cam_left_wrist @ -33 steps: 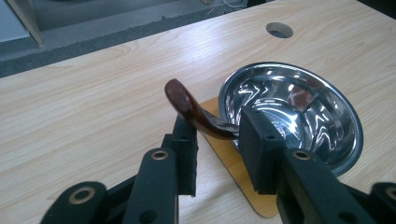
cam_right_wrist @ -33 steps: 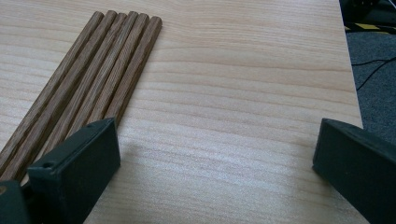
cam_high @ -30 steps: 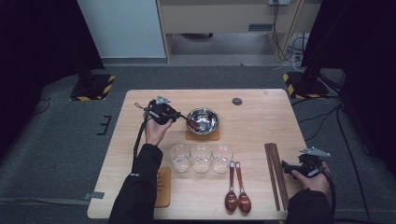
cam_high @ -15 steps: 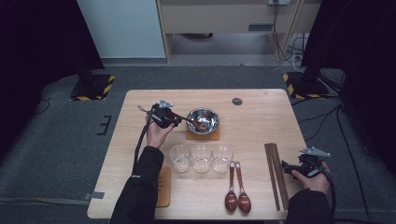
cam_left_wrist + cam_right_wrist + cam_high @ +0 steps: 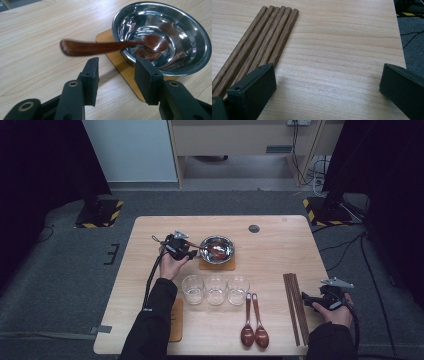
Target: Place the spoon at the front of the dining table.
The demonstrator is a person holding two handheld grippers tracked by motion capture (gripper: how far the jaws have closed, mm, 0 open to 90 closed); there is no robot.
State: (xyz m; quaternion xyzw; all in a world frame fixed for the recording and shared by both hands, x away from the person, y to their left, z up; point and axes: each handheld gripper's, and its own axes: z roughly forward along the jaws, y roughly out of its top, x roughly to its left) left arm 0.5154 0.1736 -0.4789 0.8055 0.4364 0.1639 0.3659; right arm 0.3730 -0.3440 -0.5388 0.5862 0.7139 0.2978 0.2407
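A steel bowl (image 5: 195,32) sits on a thin wooden coaster (image 5: 125,72) at the table's middle. A dark wooden spoon (image 5: 100,47) lies with its head in the bowl and its handle sticking out over the rim. My left gripper (image 5: 116,72) is just short of the handle's end, below it. Its jaws have just been opening and stand apart with nothing between the pads. From above, the left gripper (image 5: 192,251) is at the bowl's (image 5: 230,245) left side. My right gripper (image 5: 328,82) rests open on bare wood beside several chopsticks (image 5: 262,45).
Three empty glasses (image 5: 215,289) stand in a row in front of the bowl. Two more wooden spoons (image 5: 254,325) lie near the front edge, left of the chopsticks (image 5: 295,305). Another coaster (image 5: 176,320) lies front left. A small dark disc (image 5: 254,228) sits at the back. The table edge (image 5: 399,37) is close to the right gripper (image 5: 306,301).
The left hand has shifted only slightly beside the bowl, with the spoon resting in the bowl. The right hand has stayed where it was.
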